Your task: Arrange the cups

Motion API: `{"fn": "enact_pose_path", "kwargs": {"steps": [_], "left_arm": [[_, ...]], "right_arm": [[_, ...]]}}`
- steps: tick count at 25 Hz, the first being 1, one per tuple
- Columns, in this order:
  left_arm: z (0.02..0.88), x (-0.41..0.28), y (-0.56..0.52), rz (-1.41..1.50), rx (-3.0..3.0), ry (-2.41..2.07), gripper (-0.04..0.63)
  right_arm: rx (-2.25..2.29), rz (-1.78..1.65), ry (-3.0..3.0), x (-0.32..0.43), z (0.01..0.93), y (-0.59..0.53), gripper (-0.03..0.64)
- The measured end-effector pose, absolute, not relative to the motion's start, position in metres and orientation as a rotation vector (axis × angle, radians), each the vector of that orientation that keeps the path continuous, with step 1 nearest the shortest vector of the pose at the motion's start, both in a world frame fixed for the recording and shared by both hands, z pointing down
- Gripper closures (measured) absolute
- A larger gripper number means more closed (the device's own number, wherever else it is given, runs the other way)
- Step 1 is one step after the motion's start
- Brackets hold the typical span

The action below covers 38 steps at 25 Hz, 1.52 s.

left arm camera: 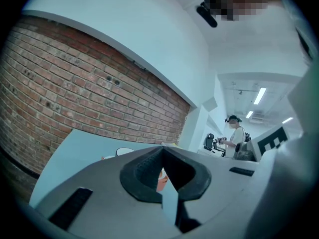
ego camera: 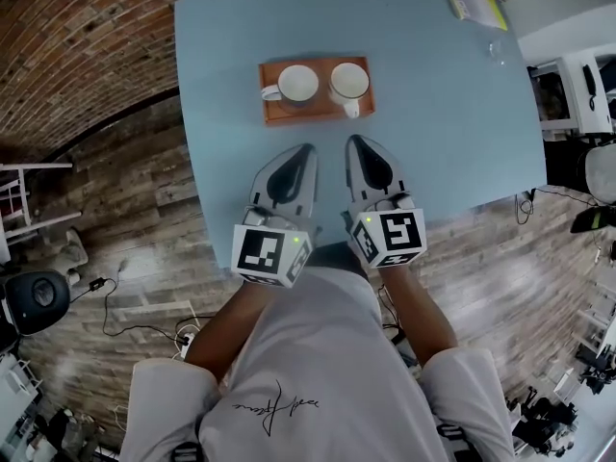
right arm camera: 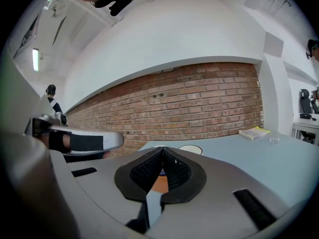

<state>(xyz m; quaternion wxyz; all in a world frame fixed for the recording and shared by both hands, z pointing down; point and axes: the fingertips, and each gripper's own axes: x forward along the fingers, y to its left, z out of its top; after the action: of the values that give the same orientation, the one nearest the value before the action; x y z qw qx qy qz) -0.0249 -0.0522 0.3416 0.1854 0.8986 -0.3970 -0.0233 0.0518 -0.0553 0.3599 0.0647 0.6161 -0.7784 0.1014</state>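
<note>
**A:** Looking at the cups first, where do they sit?

**B:** Both white cups stand upright, side by side, on the orange-brown tray [ego camera: 273,114]. The tray lies on the blue surface [ego camera: 443,142], toward its far side. The left cup [ego camera: 297,83] has its handle pointing left. The right cup [ego camera: 349,80] has its handle pointing back toward the person.

**A:** And the grippers?

**B:** The left gripper [ego camera: 306,150] and the right gripper [ego camera: 354,141] hover side by side over the near part of the surface. They are just short of the tray and touch neither cup. Each one's jaws are pressed together with nothing between them.

**A:** Anything else up there?

**B:** A yellow-edged book [ego camera: 472,0] lies at the far right corner, well apart from the tray.
</note>
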Motion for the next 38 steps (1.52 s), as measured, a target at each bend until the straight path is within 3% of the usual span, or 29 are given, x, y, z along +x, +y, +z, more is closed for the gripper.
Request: {"fn": "enact_pose_path", "kwargs": {"steps": [17, 38], "left_arm": [[0.321, -0.046, -0.043, -0.082, 2.676, -0.889, 0.588], [0.374, -0.068, -0.097, 0.132, 2.803, -0.855, 0.586]], "right_arm": [[1.781, 0.312, -2.445, 0.019, 0.326, -0.042, 0.595], [1.701, 0.278, -2.429, 0.009, 0.320, -0.042, 0.595]]}}
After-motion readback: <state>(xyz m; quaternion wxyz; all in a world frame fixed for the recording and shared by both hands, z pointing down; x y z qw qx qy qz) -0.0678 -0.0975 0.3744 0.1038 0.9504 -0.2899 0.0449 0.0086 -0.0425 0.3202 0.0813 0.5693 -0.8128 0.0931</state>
